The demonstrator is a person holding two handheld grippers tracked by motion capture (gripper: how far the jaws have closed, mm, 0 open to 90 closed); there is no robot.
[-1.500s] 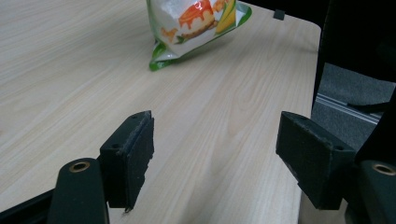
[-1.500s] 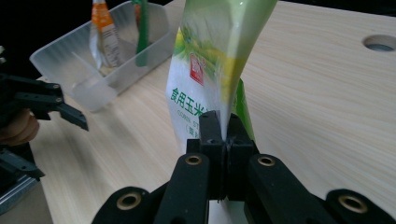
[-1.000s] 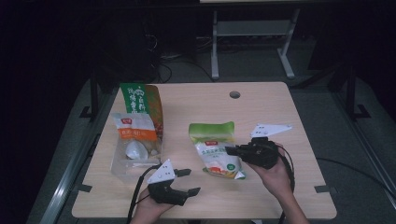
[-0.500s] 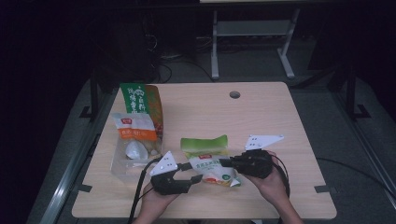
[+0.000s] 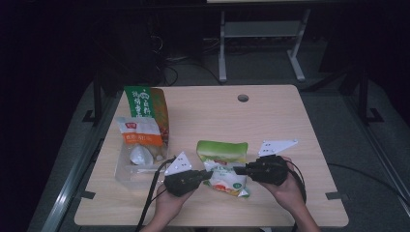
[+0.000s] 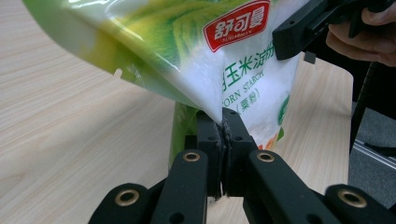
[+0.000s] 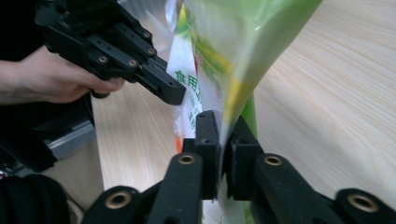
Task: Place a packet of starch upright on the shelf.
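Two grippers were on one corn starch bag (image 5: 226,178) near the table's (image 5: 290,121) front edge. My left gripper (image 6: 223,122) had just been closing and pinched the bag's edge; my right gripper (image 7: 223,125) clamped the opposite edge. Best bet, I figured: keep both pinches firm and pull evenly so the film wouldn't slip. Both hands lay low, jaws level, pointing inward at each other.

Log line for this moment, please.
left gripper: just closed on white-green plastic starch bag | right gripper: pinching opposite edge | bag: raised between both over wooden table
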